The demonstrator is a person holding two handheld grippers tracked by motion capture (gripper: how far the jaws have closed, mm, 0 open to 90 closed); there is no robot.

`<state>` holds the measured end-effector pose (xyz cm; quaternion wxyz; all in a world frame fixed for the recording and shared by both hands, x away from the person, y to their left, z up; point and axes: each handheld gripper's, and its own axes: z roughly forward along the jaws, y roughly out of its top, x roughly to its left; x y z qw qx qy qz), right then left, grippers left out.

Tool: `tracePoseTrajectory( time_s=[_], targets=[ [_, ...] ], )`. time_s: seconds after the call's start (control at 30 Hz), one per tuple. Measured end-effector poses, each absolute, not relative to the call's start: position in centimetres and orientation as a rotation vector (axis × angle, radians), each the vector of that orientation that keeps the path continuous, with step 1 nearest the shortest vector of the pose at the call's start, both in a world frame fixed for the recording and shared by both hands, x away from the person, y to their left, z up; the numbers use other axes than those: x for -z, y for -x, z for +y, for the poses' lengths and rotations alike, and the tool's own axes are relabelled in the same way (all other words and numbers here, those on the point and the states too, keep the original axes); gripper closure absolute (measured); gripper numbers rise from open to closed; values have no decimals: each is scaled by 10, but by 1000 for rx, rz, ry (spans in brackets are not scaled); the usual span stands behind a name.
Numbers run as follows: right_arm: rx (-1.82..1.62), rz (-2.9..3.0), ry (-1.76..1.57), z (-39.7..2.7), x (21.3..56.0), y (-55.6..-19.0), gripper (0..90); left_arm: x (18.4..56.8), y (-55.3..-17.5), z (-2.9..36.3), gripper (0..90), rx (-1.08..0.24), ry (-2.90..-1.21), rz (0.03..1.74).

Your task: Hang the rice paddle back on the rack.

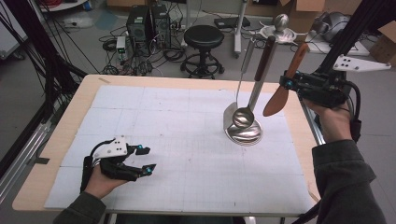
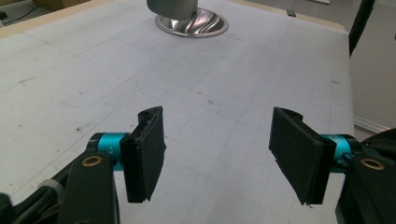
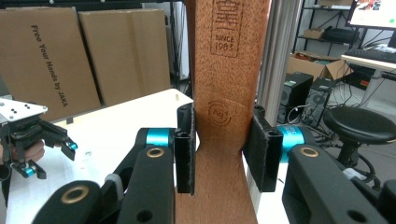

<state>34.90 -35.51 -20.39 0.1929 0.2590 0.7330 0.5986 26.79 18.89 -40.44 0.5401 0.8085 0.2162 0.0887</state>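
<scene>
My right gripper (image 1: pixel 286 84) is raised over the table's right edge, shut on a wooden spatula (image 1: pixel 280 91) that slants with its blade down. In the right gripper view both pads press the stamped wooden spatula (image 3: pixel 224 93) from either side. My left gripper (image 1: pixel 147 159) rests at the near left of the white mat, jaws open with nothing between them; its own view shows the left gripper (image 2: pixel 219 140) over bare mat. A shiny steel dish (image 1: pixel 245 134) sits right of centre, holding a ladle (image 1: pixel 242 117) with a brown handle and a steel turner (image 1: pixel 229 115), both leaning upright.
The white gridded mat (image 1: pixel 177 116) covers most of the wooden table (image 1: pixel 70 112). The steel dish (image 2: pixel 191 23) lies far ahead of the left gripper. A black frame post (image 1: pixel 345 32) rises behind the right hand. A stool (image 1: pixel 203 37) and computers stand beyond the table.
</scene>
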Motion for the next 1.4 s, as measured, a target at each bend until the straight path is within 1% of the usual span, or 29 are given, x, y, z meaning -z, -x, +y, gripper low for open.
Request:
tracePoseTrajectory(
  time_s=[0.57,0.93,1.07,1.4],
  targets=[
    [-1647,2065,-758,-352,197,-362,670,404,-267,189,361,-209,-1923,512],
    [-1622,2083,-791,-347,202,-367,663,404,-267,189,361,-210,-1923,510],
    [-1625,2065,-802,-348,204,-366,652,404,-267,190,361,-214,-1924,507],
    [-1658,1998,-834,-357,206,-356,567,404,-267,190,359,-208,-1919,507]
  ],
)
